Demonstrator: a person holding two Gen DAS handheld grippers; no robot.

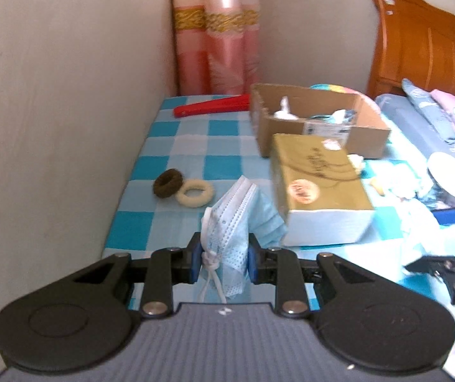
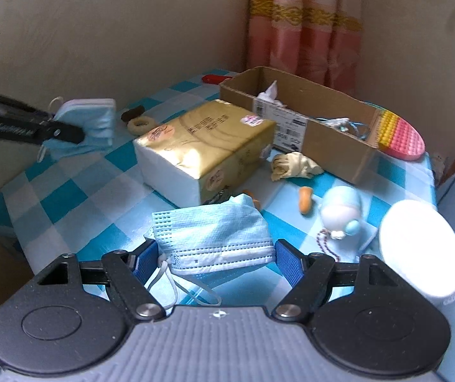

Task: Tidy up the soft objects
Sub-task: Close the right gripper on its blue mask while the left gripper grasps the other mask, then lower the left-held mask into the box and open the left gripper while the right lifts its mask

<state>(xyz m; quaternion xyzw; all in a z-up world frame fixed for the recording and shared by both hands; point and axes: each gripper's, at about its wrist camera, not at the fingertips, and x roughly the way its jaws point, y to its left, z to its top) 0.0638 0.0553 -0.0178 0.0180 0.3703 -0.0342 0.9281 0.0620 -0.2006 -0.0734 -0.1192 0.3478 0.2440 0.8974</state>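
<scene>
Your left gripper has its jaws clenched on a stack of folded face masks, lifted off the checked counter just beside the near end of the tissue pack. Your right gripper has its jaws spread wide, one on each side of a single face mask lying flat on the counter just in front of the tissue pack; contact with the pads cannot be confirmed. Beside the tissue pack lie two hair ties, touching each other. Behind the tissue pack stands an open cardboard box, with a red fan beside it.
</scene>
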